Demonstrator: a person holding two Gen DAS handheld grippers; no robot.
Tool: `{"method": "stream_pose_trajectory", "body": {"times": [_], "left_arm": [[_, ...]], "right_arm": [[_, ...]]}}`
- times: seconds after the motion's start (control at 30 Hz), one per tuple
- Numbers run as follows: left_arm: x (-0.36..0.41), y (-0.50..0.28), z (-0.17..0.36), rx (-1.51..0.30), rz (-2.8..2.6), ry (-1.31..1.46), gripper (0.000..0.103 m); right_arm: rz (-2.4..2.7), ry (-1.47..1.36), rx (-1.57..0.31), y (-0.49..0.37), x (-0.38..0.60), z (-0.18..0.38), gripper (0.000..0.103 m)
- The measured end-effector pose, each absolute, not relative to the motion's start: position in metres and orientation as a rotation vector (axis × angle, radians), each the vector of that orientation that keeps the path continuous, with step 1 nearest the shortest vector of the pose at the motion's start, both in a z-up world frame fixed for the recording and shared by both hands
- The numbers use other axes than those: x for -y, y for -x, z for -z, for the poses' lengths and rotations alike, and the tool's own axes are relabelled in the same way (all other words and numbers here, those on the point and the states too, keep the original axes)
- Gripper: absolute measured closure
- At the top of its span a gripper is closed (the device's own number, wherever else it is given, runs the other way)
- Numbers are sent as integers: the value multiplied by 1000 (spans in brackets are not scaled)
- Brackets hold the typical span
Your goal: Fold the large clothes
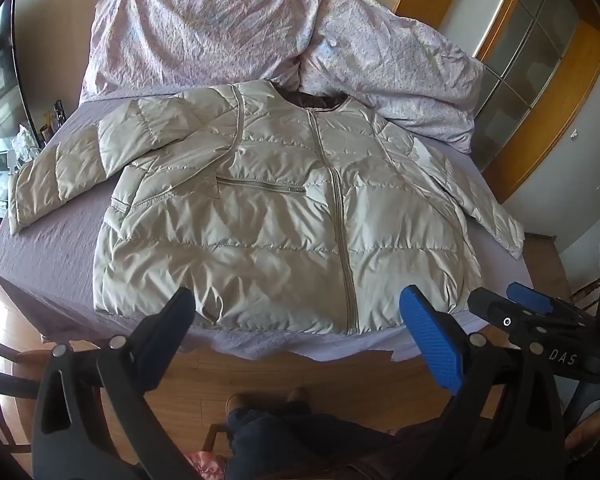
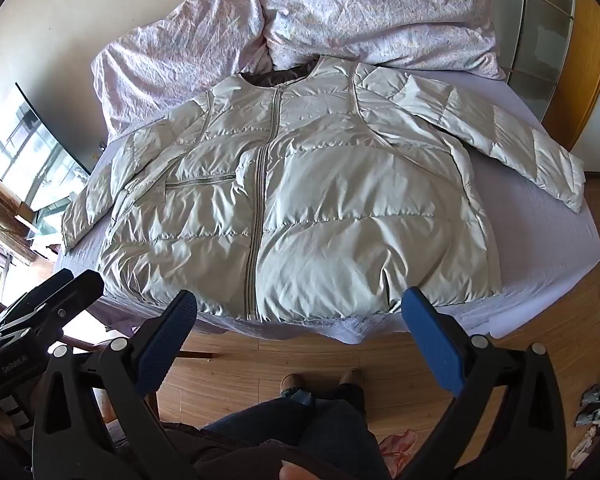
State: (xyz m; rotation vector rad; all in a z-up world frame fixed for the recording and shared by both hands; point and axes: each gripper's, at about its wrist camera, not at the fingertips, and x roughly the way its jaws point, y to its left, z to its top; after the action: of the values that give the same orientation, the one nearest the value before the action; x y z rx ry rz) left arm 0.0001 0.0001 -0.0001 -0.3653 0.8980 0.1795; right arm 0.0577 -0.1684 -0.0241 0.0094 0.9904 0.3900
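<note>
Both tools, left tool (image 1: 298, 312) and right tool (image 2: 300, 312), gape empty short of the puffer jacket (image 1: 284, 216); advise pinching sleeves first, folding inward.

In my left wrist view the jacket (image 1: 284, 216) lies flat at centre frame on the bed (image 1: 52, 264), hem toward the lower edge. The duvet (image 1: 260, 36) is heaped behind it, along the top. My left gripper (image 1: 298, 312) sits at the bottom, above the floor (image 1: 300, 372); my right gripper (image 1: 500, 304) at lower right.
</note>
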Motion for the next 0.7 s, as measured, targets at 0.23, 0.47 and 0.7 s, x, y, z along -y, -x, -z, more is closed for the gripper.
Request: {"method": "stream_pose_trajectory", "body": {"times": [0.23,0.47,0.7], "left_arm": [[0,0,0,-898,-181,360,2],[0,0,0,-898,-181,360,2],[0,0,0,-897,-182,359,2]], "right_arm": [[-390,-10,-990,-58,168,24,1],[-390,-12,-991,-60,169,25,1],[-392,-13,-991,-60,169,25,1]]}}
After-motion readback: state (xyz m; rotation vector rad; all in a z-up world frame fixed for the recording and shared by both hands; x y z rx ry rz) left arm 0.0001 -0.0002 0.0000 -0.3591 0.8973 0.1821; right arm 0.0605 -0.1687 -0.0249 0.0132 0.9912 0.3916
